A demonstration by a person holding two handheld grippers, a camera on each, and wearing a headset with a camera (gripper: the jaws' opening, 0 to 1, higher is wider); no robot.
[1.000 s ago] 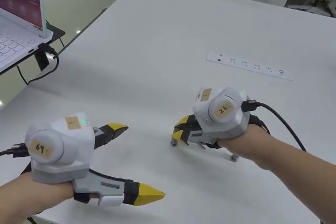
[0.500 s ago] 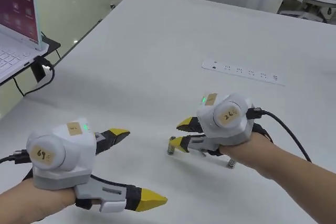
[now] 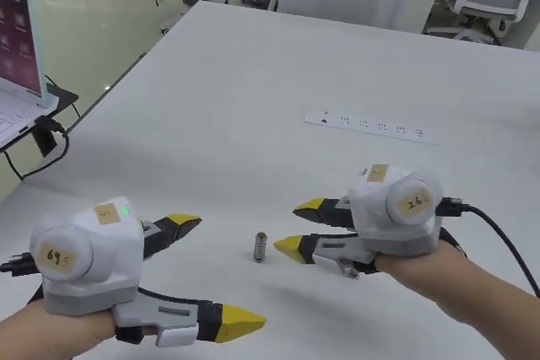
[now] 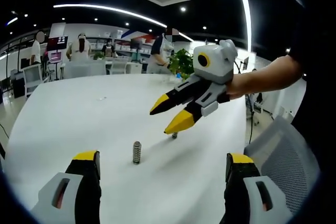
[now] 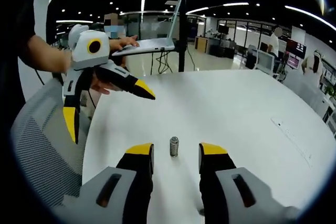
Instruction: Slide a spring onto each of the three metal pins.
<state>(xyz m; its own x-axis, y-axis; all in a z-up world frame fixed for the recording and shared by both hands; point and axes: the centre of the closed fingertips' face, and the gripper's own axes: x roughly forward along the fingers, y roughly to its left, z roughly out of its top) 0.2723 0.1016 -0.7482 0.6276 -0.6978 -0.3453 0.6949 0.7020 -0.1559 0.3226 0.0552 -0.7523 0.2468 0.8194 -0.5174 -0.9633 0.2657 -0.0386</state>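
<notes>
A small grey coiled metal spring (image 3: 260, 246) was seen upright, well apart from the long white power strip (image 3: 371, 126). The left gripper (image 3: 226, 271) and right gripper (image 3: 291, 227) were held with fingers spread, empty. The spring was judged light, springy and easily toppled, so it was best pinched mid-coil.

A white table (image 3: 253, 99) is carrying everything here, its pale matte top running away from the near edge. A white power strip (image 3: 371, 126) is lying flat on it, well back. Nearer, a short coiled spring (image 3: 260, 246) is standing upright on the tabletop, well apart from the strip. A small metal pin (image 3: 345, 269) is sitting to its right, near but not touching, too small to make out further.
</notes>
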